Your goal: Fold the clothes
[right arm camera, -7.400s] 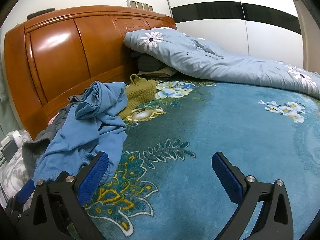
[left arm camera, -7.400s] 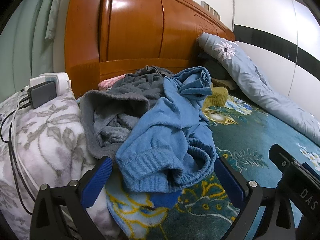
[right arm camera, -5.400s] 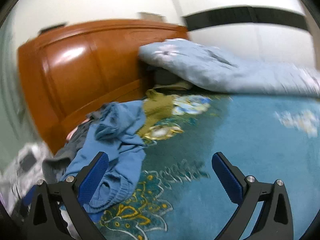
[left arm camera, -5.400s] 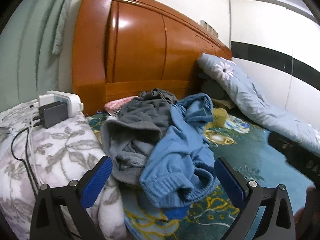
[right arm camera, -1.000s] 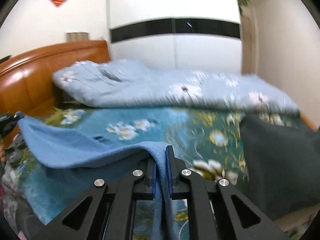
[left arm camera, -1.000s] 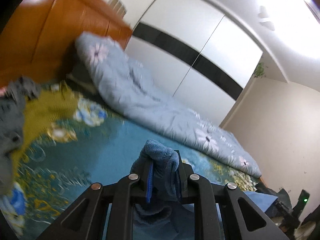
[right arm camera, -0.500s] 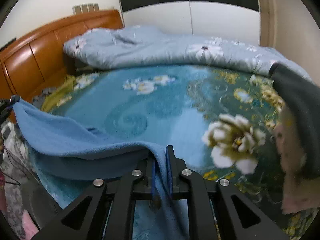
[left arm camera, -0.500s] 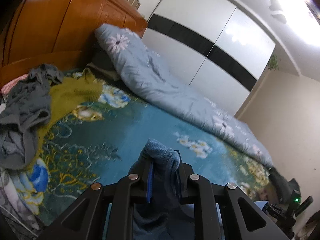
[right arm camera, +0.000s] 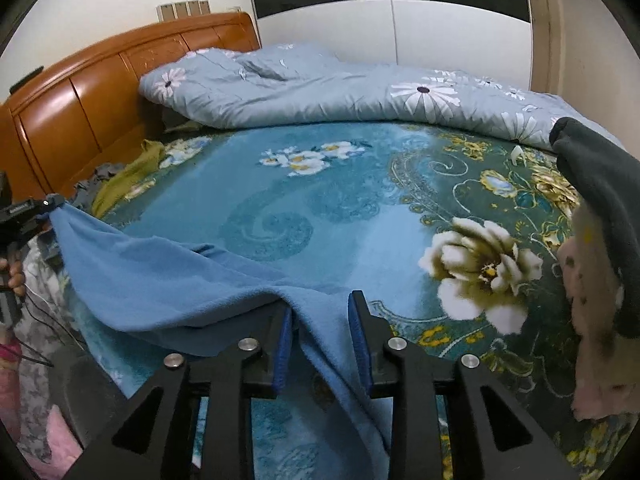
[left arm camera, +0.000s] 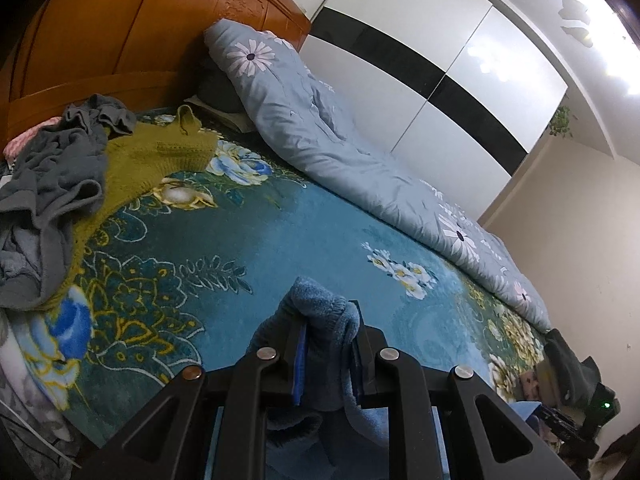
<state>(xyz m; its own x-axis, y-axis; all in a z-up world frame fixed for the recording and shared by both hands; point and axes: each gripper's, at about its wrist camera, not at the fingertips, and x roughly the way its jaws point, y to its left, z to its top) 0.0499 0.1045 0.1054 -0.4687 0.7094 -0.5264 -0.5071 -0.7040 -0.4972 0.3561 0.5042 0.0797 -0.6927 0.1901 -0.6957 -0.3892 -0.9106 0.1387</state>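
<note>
A blue sweater (right arm camera: 160, 272) is stretched between the two grippers and sags onto the teal floral bedspread (right arm camera: 320, 208). My left gripper (left arm camera: 326, 344) is shut on a bunched edge of the blue sweater (left arm camera: 320, 304). The right wrist view shows that gripper at the far left, holding the sweater's corner (right arm camera: 56, 204) up. My right gripper (right arm camera: 322, 320) has its jaws opening. The sweater's other edge still lies between the blue pads (right arm camera: 284, 340), with a gap on both sides.
A grey clothes pile (left arm camera: 48, 176) and an olive knit garment (left arm camera: 148, 156) lie by the wooden headboard (left arm camera: 100, 32). A pale blue flowered quilt (right arm camera: 340, 84) runs along the bed's far side. A dark garment (right arm camera: 600, 200) sits at the right edge.
The right jaws have parted from the sweater's edge. Both grippers have sunk toward the bed and tilted down. The sweater now drapes lower onto the bedspread.
</note>
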